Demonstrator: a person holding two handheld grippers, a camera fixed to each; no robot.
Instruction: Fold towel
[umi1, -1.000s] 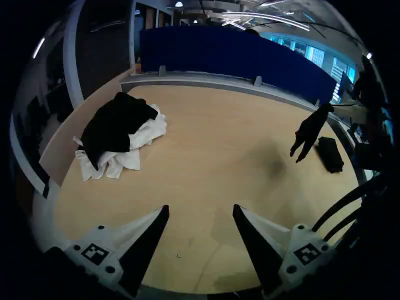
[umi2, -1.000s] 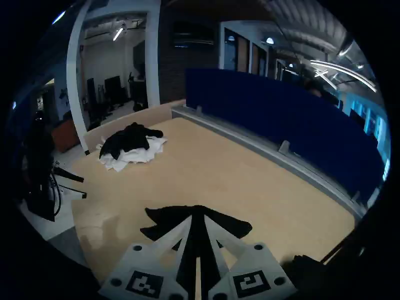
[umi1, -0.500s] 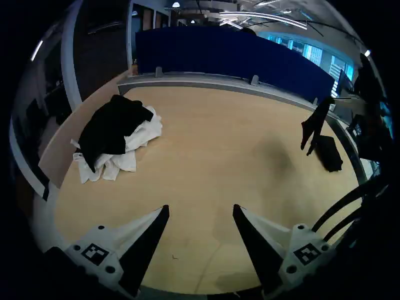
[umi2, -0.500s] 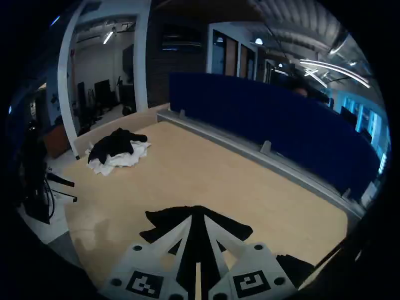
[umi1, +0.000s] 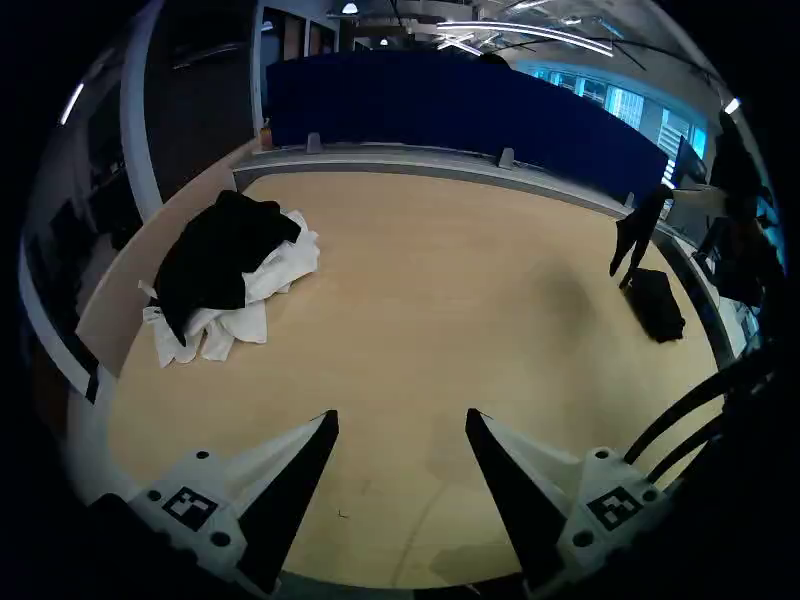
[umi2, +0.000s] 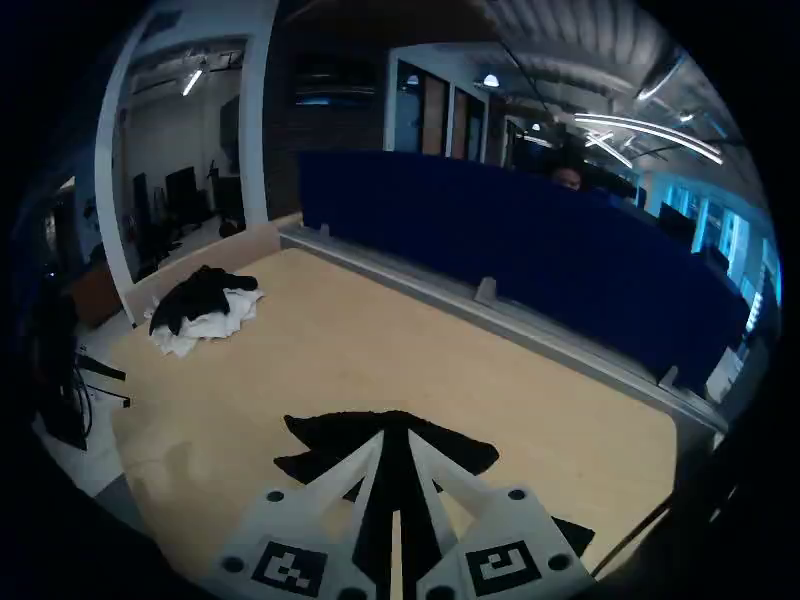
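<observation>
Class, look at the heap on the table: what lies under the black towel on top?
Under the black towel lies white cloth, showing along its near and right edges on the table. How many white pieces there are, and anything beneath the middle, is covered.

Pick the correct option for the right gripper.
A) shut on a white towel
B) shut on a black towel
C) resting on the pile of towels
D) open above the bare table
B: in the right gripper view, the right gripper has its fingers pressed together on a black towel that spreads out to both sides of them.
</observation>
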